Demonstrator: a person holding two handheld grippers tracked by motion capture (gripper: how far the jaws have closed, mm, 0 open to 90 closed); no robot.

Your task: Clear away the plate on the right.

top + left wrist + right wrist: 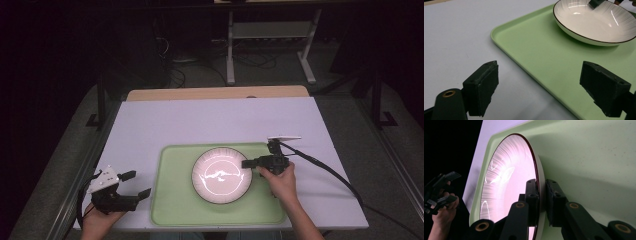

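Right gripper point(248, 163): jaws closed on the right rim of the white bowl point(222, 175), one jaw inside the rim, one outside, as the right gripper view confirms. The right hand point(283, 181) holds it from the bowl's right side, forearm entering from the bottom edge, cable trailing off right. The bowl sits on the green tray point(175, 200), near its centre, on the white bench point(150, 120). Left gripper point(139, 185): jaws spread wide, empty, straddling the tray's left edge in the left gripper view. The left hand point(102, 220) holds it low at the bench's front left corner.
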